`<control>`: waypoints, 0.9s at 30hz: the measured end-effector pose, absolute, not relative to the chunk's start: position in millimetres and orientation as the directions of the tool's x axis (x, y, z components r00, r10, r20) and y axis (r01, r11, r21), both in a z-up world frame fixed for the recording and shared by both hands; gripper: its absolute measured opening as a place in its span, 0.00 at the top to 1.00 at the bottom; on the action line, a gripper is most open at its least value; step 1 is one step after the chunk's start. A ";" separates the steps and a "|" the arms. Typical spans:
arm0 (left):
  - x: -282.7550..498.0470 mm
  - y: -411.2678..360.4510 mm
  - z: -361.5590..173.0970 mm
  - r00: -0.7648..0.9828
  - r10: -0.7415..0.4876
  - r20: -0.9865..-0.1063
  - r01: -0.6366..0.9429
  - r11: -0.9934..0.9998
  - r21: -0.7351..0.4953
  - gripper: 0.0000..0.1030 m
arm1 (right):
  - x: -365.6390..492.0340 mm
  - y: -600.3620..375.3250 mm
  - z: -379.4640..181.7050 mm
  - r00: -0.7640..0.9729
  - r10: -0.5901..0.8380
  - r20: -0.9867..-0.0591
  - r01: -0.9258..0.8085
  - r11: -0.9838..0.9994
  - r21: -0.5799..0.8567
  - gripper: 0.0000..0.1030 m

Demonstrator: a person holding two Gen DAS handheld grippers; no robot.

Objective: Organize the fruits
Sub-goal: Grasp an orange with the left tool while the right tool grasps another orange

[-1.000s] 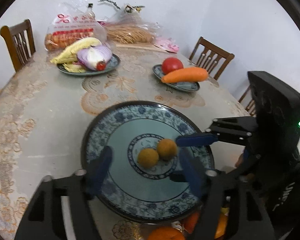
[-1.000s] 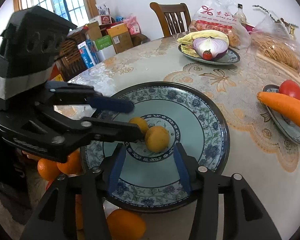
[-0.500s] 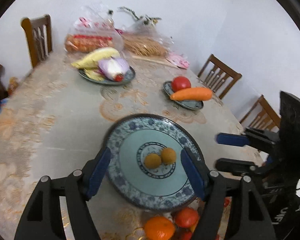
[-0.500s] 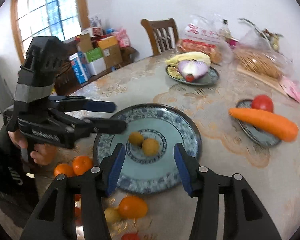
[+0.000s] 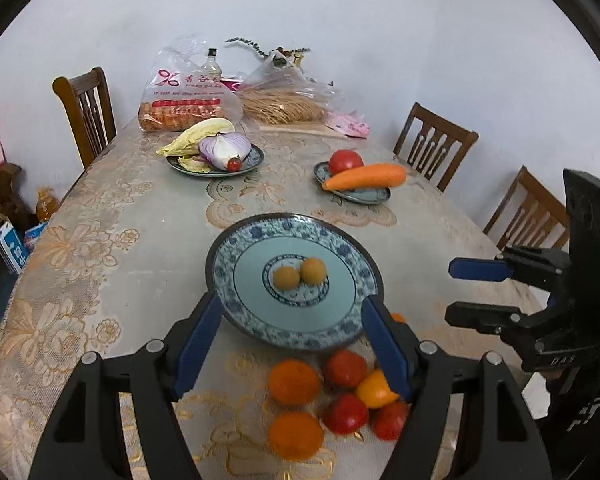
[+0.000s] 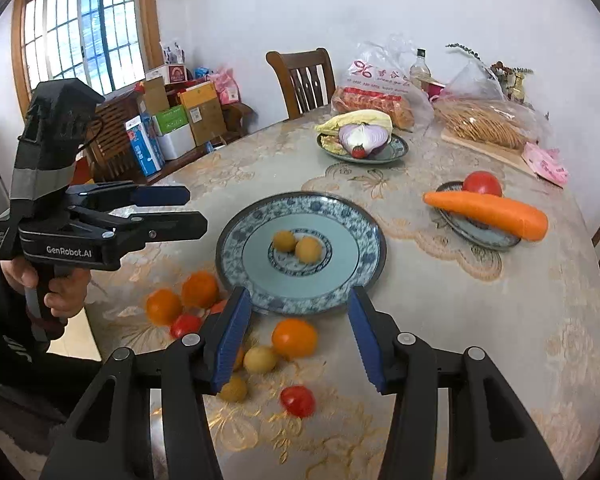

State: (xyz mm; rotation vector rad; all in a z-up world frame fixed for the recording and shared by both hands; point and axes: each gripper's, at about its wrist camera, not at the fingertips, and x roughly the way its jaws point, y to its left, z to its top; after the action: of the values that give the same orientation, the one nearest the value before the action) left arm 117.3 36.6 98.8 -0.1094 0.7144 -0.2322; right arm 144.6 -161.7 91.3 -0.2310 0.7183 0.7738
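A large blue patterned plate (image 5: 352, 300) (image 6: 360, 256) sits on the table with two small yellow fruits (image 5: 300, 274) (image 6: 298, 246) at its centre. Loose oranges (image 5: 294, 382) (image 6: 199, 289), red tomatoes (image 5: 345, 368) (image 6: 298, 400) and small yellow fruits (image 6: 260, 359) lie on the cloth in front of the plate. My left gripper (image 5: 290, 350) (image 6: 176, 210) is open and empty, held above the near rim. My right gripper (image 6: 298, 340) (image 5: 466, 292) is open and empty, above the loose fruits.
A small plate (image 5: 374, 196) holds a carrot (image 5: 364, 176) and a tomato. A far plate (image 5: 252, 160) holds cabbage, half an onion and a cherry tomato. Bags of food (image 5: 188, 108) stand at the far end. Wooden chairs (image 5: 436, 144) surround the table.
Both grippers have pulled back and up from the plate. The two yellow fruits stay on the plate, and the loose fruits in front have come into view.
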 end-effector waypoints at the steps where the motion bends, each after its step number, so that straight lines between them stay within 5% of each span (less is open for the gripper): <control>1: 114.5 35.7 98.9 0.732 -0.251 -0.633 0.179 0.968 -0.177 0.26 | 140.9 -162.8 91.1 0.497 0.553 -0.669 -0.705 0.706 0.061 0.50; 16: 61.3 36.1 65.7 0.730 -0.262 -0.631 0.202 0.965 -0.166 0.27 | 103.9 -170.1 64.0 0.454 0.596 -0.663 -0.726 0.679 0.113 0.50; 23: 52.1 47.3 40.0 0.725 -0.279 -0.629 0.190 0.960 -0.207 0.55 | 96.6 -153.9 53.7 0.390 0.669 -0.633 -0.789 0.597 0.144 0.50; 27: 57.6 50.7 40.5 0.723 -0.303 -0.621 0.194 0.951 -0.240 0.55 | 105.5 -142.6 53.7 0.374 0.684 -0.626 -0.797 0.583 0.160 0.50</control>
State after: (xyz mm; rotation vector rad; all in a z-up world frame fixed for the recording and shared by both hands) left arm 57.6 50.7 40.5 -0.1624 0.7123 -0.2757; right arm 105.5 -142.6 53.8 -0.1797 0.7091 0.9543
